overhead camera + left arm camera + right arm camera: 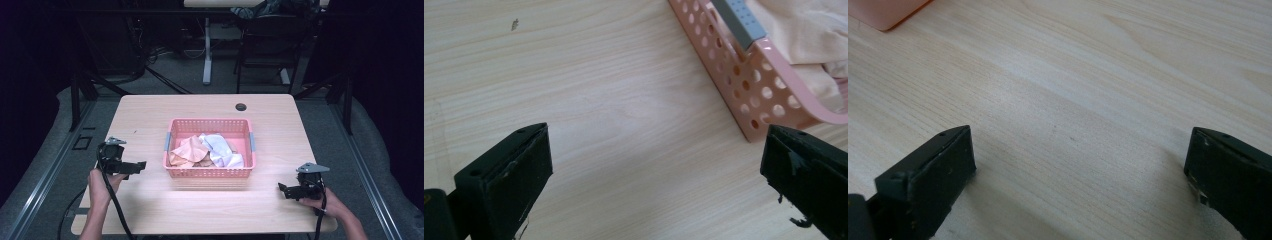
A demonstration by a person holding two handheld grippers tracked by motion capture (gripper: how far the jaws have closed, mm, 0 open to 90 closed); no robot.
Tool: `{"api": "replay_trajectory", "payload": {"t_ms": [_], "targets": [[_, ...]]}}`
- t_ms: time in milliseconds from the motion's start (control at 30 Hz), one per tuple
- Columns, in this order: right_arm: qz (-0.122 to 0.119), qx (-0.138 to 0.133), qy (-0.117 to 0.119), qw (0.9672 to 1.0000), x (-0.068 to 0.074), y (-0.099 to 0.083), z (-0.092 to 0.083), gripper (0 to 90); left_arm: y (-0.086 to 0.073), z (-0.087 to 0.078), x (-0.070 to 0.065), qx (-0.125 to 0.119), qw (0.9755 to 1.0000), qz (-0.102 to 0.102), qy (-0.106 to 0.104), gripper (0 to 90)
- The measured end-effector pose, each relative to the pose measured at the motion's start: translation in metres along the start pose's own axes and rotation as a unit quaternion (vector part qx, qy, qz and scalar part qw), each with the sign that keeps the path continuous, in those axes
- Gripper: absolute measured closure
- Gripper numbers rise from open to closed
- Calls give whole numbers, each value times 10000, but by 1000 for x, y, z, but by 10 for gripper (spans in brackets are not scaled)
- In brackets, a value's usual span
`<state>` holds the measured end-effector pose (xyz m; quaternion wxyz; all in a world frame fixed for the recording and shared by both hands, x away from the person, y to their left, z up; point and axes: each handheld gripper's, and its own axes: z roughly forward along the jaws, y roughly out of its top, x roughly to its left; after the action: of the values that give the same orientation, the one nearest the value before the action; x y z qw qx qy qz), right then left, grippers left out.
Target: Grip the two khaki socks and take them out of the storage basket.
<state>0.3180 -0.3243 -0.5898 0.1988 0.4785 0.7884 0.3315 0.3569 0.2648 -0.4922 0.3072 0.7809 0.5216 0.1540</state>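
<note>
- A pink perforated basket [210, 172] is seen at the middle of the wooden worktop [280, 135]; crumpled cloths [207, 150], peach and white, are held inside it.
- The left gripper [137, 166] is held just left of the basket, apart from it; its fingers [506, 180] are spread wide over bare wood, nothing between them.
- The basket's near corner and a grey handle [739, 20] are seen in the left gripper view.
- The right gripper [284, 189] is held near the worktop's front right, well apart from the basket; its fingers [928, 182] are likewise spread, gripping nothing.

Perforated glossy plastic basket [209, 172], matt wood-grain table [210, 210]
</note>
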Motion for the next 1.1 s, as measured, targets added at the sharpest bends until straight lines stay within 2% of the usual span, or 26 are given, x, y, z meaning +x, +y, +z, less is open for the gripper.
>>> {"api": "replay_trajectory", "payload": {"t_ms": [233, 433, 467, 500, 567, 767, 800, 1100], "targets": [[-12, 27, 14, 10000, 0, 0, -1, 0, 14, -5, -7, -54, 9998, 149, -106, 3], [-11, 25, 14, 10000, 0, 0, -1, 0, 34, -9, -17, -45, 9992, 368, -174, 1], [-12, 25, 14, 10000, 0, 0, 0, 0, 41, -9, -22, -64, 9988, 431, -226, 1], [-13, 26, 13, 10000, 0, 0, -1, 0, 41, -9, -22, -64, 9988, 431, -226, 1], [-14, 25, 13, 10000, 0, 0, -1, 0, 52, -6, -32, -33, 9979, 571, -293, 1], [-15, 24, 10, 10000, 0, 0, -1, 0, 68, 2, -50, -1, 9963, 752, -413, 0], [-14, 23, 10, 10000, 0, 0, -1, 0, 73, 7, -57, 54, 9954, 841, -453, 0], [-15, 26, 10, 10000, 0, 0, -1, 0, 84, 24, -76, 234, 9927, 1014, -606, 0]]}}
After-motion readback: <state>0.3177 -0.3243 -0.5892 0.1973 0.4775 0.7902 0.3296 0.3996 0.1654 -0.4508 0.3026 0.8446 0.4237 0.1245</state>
